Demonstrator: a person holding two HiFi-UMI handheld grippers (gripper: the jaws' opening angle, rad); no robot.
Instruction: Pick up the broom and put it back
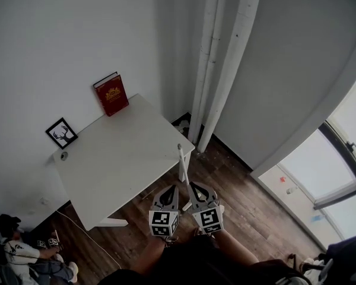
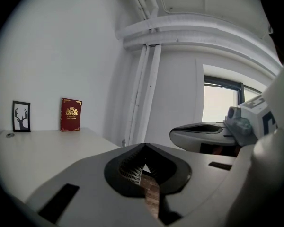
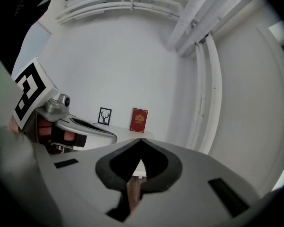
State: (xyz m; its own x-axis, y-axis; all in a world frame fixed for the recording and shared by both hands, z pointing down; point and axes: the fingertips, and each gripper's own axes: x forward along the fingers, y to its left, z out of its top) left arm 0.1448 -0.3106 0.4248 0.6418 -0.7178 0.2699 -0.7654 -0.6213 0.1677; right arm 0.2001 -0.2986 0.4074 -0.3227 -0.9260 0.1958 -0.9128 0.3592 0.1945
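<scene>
A thin white pole (image 1: 181,166), which looks like the broom's handle, stands upright against the near corner of the white table (image 1: 118,159). Its lower end is hidden behind my grippers, and no broom head shows. My left gripper (image 1: 171,187) and right gripper (image 1: 193,185) hang side by side just in front of the pole, over the wooden floor. Both point toward the table. In the left gripper view the left gripper (image 2: 144,146) has its jaws together with nothing between them. In the right gripper view the right gripper (image 3: 141,141) is likewise shut and empty.
A red book (image 1: 111,94) and a framed deer picture (image 1: 62,133) lean on the wall at the table's back. White pipes (image 1: 216,70) run up the corner. A window (image 1: 344,153) is at the right. A person (image 1: 24,251) sits on the floor at the lower left.
</scene>
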